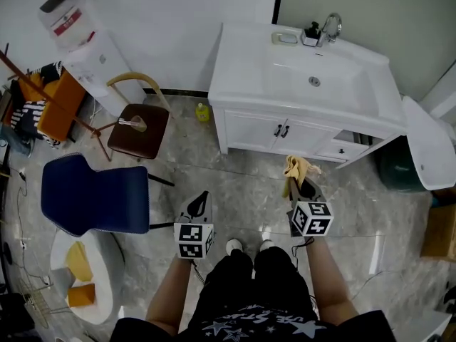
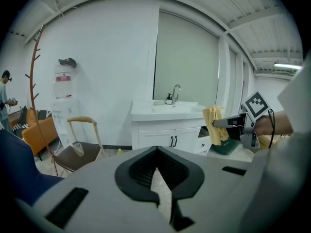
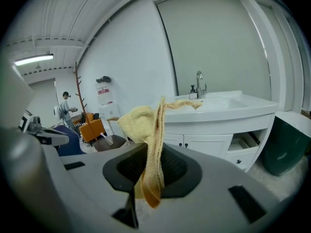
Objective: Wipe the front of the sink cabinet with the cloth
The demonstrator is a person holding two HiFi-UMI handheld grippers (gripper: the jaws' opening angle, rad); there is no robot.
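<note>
Short of the white sink cabinet (image 1: 256, 130), my right tongs (image 1: 298, 185) pinch the yellow towelling cloth (image 1: 296, 167); my left tongs (image 1: 203, 202) are pressed together, empty; wiping isn't started.

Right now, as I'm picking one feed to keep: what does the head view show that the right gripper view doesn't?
Only the head view: the basin's drain, a small yellow bottle on the floor by the sink cabinet, the person's shoes. Only the right gripper view: a ceiling light and a distant person. Both: that cabinet, its faucet, and the right gripper, tongs shut on the yellow cloth.
</note>
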